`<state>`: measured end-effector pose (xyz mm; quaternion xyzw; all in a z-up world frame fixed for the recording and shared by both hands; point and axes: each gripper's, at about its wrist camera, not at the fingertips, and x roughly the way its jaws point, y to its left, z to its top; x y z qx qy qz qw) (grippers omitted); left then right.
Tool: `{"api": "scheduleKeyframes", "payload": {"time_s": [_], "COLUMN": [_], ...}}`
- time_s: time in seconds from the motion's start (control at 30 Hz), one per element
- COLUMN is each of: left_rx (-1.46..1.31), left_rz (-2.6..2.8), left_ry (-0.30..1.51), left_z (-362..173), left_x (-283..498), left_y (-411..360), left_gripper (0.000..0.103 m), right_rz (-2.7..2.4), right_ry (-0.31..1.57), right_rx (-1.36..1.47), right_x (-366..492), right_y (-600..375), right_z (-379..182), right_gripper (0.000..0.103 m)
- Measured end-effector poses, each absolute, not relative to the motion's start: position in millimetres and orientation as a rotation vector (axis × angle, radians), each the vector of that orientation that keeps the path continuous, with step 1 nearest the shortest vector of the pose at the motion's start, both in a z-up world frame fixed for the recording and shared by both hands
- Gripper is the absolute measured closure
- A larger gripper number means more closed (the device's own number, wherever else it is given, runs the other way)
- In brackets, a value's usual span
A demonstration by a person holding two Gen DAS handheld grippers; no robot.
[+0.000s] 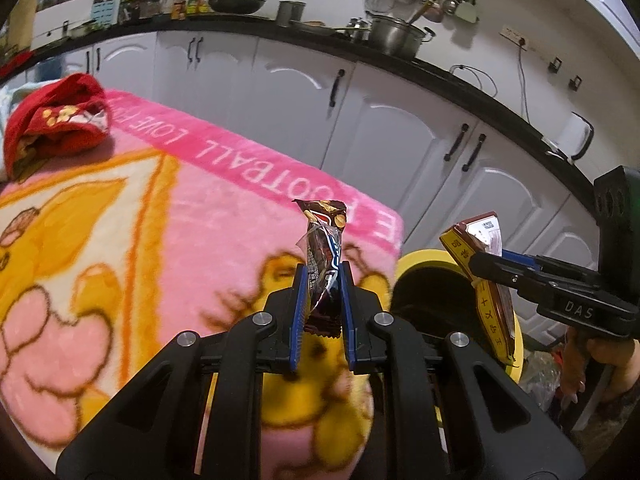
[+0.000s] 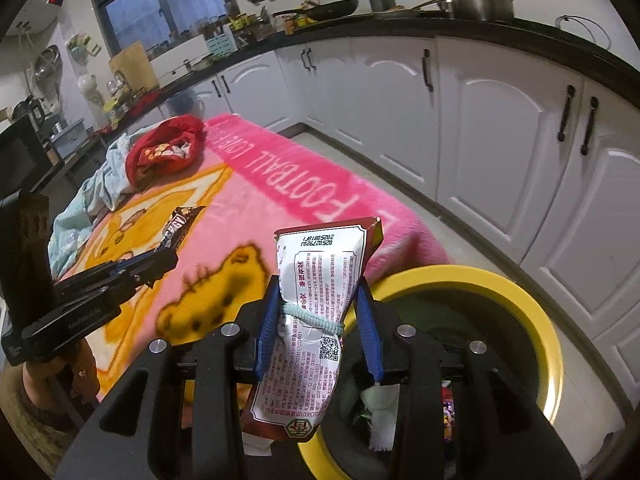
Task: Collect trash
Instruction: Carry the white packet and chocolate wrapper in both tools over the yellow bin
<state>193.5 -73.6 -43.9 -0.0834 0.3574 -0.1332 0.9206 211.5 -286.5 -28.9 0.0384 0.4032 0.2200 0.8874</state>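
My left gripper (image 1: 323,280) is shut on a dark brown candy bar wrapper (image 1: 322,264), held upright above the pink blanket (image 1: 208,208). My right gripper (image 2: 318,292) is shut on a red and silver snack packet (image 2: 320,312) tied with a pale band, held beside the rim of the yellow trash bin (image 2: 536,320). The bin holds scraps of trash (image 2: 380,412). In the left wrist view the right gripper (image 1: 476,266) holds the packet (image 1: 486,280) over the bin (image 1: 424,258). In the right wrist view the left gripper (image 2: 168,256) holds the wrapper (image 2: 180,226) over the blanket.
A red cloth bundle (image 2: 164,150) and a light blue cloth (image 2: 96,192) lie at the blanket's far end. White kitchen cabinets (image 2: 500,152) with a black countertop (image 1: 440,68) run behind, with pots and pans on top. Grey floor (image 2: 400,196) lies between.
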Motion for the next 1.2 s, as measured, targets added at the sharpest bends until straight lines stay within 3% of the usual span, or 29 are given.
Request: {"api": "scheduleKeyframes", "payload": {"time_s": [1.2], "left_rx": [-0.004], "left_rz": [-0.487], "left_ry": [0.8], "left_z": [-72], "left_x": [199], "left_y": [-198], "left_gripper": [0.093], "right_rz": [0.279], "right_ry": [0.869], "right_rx": [0.163], "right_x": [183], "right_y": [-384], "right_z": [-72], "right_gripper": [0.068]}}
